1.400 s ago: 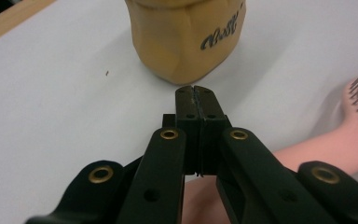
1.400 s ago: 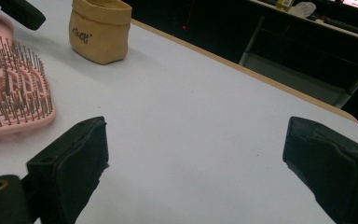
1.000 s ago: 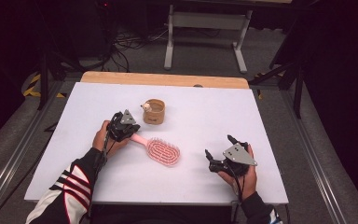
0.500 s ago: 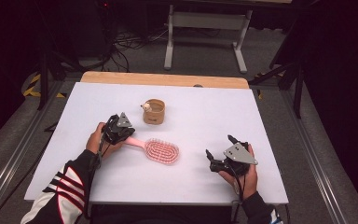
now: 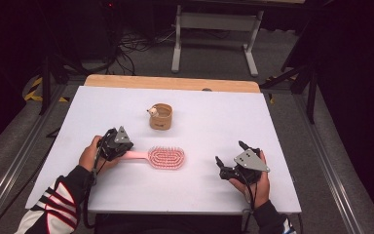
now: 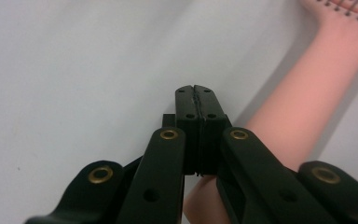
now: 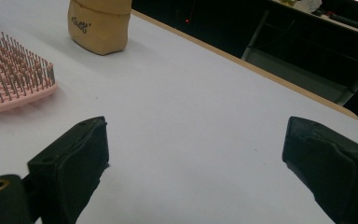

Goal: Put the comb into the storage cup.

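The left tool [image 5: 118, 146], clenched empty, lies against the pink hairbrush's [image 5: 161, 157] handle, seemingly to nudge it, while the right tool [image 5: 230, 159] waits released.

Pink brush [image 5: 159, 157] lies flat on the white table [image 5: 272, 122], bristles up, oval head toward the table's middle, smooth handle pointing toward the person's left. Handle end sits under the left gripper [image 5: 119, 146]; in the left gripper view the handle [image 6: 303, 107] runs beside the closed jaws, not between them. In the right gripper view the head's bristles [image 7: 9, 70] stand upright, pink pad beneath.
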Available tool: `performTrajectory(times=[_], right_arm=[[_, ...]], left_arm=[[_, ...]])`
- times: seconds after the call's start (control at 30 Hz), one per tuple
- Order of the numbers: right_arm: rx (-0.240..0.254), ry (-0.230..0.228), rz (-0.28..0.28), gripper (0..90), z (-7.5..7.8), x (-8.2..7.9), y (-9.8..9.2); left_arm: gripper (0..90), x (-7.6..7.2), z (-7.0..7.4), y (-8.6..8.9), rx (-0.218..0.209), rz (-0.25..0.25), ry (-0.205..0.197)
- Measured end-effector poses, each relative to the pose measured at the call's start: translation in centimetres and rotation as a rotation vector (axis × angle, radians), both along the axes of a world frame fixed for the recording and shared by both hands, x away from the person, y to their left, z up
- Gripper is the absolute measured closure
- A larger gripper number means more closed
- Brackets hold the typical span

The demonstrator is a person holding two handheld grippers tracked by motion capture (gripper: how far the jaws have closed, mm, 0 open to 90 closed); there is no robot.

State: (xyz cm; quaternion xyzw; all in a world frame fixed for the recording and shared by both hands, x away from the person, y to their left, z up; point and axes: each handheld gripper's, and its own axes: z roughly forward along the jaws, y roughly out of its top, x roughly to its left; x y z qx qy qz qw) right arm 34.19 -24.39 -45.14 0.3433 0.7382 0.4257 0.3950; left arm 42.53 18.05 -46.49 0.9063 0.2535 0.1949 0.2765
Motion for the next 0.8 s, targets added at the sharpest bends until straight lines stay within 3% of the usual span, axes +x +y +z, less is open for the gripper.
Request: performTrajectory(times=[0.3, 0.57, 0.8], right_arm=[[-0.002, 0.002, 0.003, 7.8, 0.0, 0.0, 0.0], [-0.007, 0.004, 0.006, 7.8, 0.0, 0.1, 0.0], [-0.009, 0.006, 0.010, 7.8, 0.0, 0.1, 0.1]], left_arm=[[89.9, -3.4, -0.1, 1.4, 0.008, -0.030, 0.004], [89.9, -5.7, -0.2, 2.5, -0.017, -0.044, 0.014], [89.3, -7.5, -0.2, 3.0, -0.012, -0.063, 0.020]])
